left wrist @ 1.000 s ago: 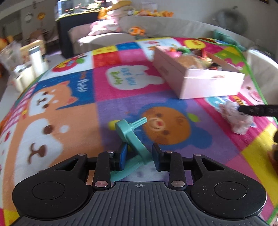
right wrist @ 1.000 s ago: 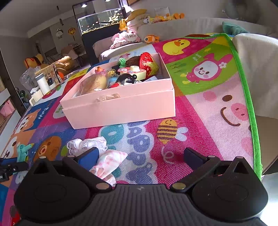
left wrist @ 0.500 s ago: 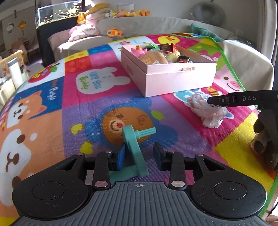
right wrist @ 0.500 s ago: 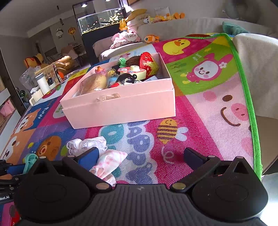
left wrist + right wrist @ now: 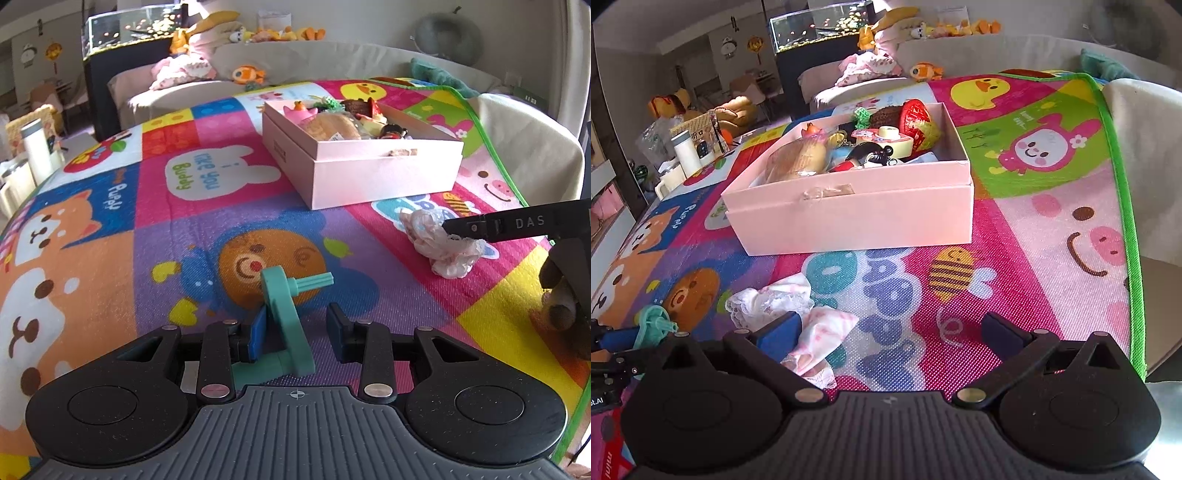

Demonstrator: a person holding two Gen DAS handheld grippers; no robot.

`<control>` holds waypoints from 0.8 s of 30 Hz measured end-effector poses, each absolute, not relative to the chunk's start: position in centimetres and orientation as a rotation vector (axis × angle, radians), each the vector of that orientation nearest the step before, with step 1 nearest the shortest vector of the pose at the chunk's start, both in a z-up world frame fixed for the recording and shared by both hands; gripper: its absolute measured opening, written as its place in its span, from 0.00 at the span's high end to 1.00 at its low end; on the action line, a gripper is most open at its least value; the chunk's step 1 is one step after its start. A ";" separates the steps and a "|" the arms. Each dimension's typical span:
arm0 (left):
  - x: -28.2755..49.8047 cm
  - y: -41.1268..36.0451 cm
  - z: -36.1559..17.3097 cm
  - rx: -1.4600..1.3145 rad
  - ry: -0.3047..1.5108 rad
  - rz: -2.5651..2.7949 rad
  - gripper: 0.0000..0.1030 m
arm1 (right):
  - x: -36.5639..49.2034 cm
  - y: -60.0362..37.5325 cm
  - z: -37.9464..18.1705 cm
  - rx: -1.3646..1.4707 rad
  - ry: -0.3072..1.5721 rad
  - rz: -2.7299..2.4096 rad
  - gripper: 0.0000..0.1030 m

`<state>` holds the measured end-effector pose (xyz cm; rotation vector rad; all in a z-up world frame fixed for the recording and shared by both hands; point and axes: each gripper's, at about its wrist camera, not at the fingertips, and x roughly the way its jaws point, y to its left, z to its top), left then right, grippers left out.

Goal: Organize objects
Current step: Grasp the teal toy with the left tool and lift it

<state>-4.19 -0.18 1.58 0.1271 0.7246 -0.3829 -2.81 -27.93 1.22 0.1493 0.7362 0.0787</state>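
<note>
A teal plastic crank toy (image 5: 282,314) sits between the jaws of my left gripper (image 5: 295,328). It leans on the left blue pad (image 5: 257,334), and a clear gap separates it from the right pad. The same toy (image 5: 653,321) shows at the lower left of the right wrist view. My right gripper (image 5: 890,328) stands wide open over the mat. Its left pad (image 5: 781,330) rests on a crumpled pink-and-white lacy cloth (image 5: 798,317), which nothing clamps. From the left wrist view, the right gripper's finger (image 5: 509,223) touches that cloth (image 5: 439,240).
An open pink box (image 5: 369,177) full of small toys stands on the colourful play mat (image 5: 184,240) beyond both grippers. A hand (image 5: 561,295) shows at the right edge. A sofa with plush toys (image 5: 247,74) lies behind, bottles (image 5: 35,151) at the left.
The left gripper swung right with the teal toy. The toy now stands more upright against the left pad, with a gap to the right pad. The right gripper and cloth stayed put.
</note>
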 end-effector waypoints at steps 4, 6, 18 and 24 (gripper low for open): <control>-4.2 -0.1 1.6 0.122 0.725 -0.383 0.63 | -3.3 -28.6 1.3 0.196 0.715 0.104 0.00; -4.2 -0.1 1.5 0.114 0.722 -0.381 0.63 | -3.4 -28.7 1.4 0.205 0.707 0.106 0.00; -5.7 0.5 1.5 0.195 0.676 -0.482 0.67 | -4.1 -27.8 1.8 0.137 0.645 0.053 0.00; -8.0 2.3 2.5 0.225 0.648 -0.438 0.71 | -4.0 -28.0 1.7 0.147 0.654 0.055 0.00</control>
